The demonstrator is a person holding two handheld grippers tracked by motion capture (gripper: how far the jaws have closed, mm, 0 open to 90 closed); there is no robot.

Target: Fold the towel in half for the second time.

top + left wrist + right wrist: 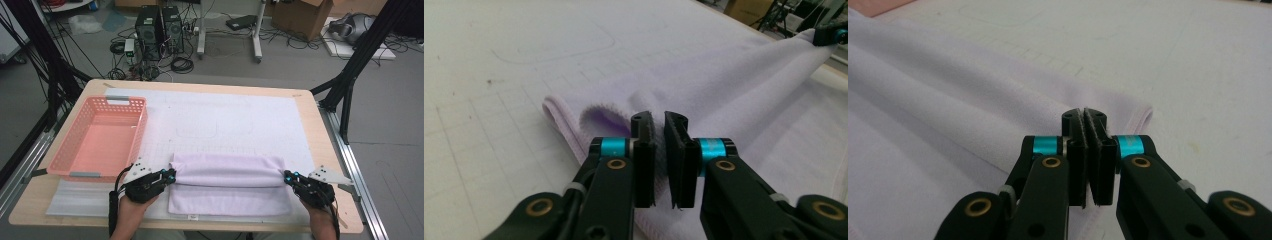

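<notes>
While half folded, towel (229, 184) between claws

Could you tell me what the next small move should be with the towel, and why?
Probably draw the left gripper back off the lavender towel and let go with the right gripper. The far half already lies folded toward the person over the near half. The left jaws stand slightly apart with no cloth between them, while the right jaws look pressed on the folded edge, so that corner seems still held.
</notes>
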